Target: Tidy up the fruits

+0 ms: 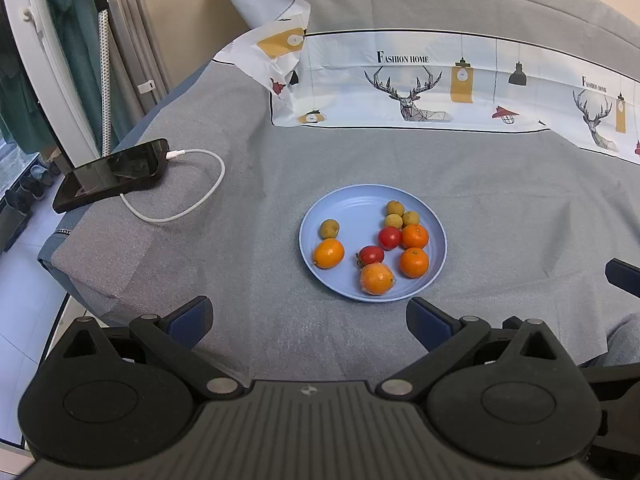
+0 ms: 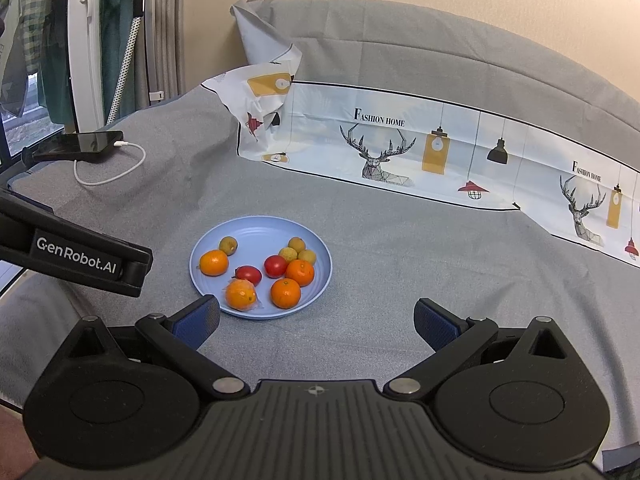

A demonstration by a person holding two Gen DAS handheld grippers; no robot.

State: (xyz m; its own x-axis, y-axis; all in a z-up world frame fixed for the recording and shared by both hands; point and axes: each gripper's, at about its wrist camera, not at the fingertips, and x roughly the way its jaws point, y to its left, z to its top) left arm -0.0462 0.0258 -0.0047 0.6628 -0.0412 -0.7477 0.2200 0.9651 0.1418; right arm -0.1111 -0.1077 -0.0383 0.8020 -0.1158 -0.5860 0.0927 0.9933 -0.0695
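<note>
A light blue plate (image 1: 344,204) lies on the grey cloth and holds several fruits: oranges (image 1: 329,253), two red tomatoes (image 1: 389,237) and small yellow-brown longans (image 1: 329,229). One orange (image 1: 376,278) at the near rim sits in clear wrap. The plate also shows in the right wrist view (image 2: 256,226). My left gripper (image 1: 310,320) is open and empty, just short of the plate's near rim. My right gripper (image 2: 316,320) is open and empty, near and to the right of the plate. The left gripper's body (image 2: 76,258) shows at the left of the right wrist view.
A black phone (image 1: 112,174) with a white charging cable (image 1: 188,188) lies at the far left near the table edge. A printed deer-pattern cloth (image 1: 420,84) runs along the back. A white rack with hanging clothes (image 2: 80,40) stands beyond the left edge.
</note>
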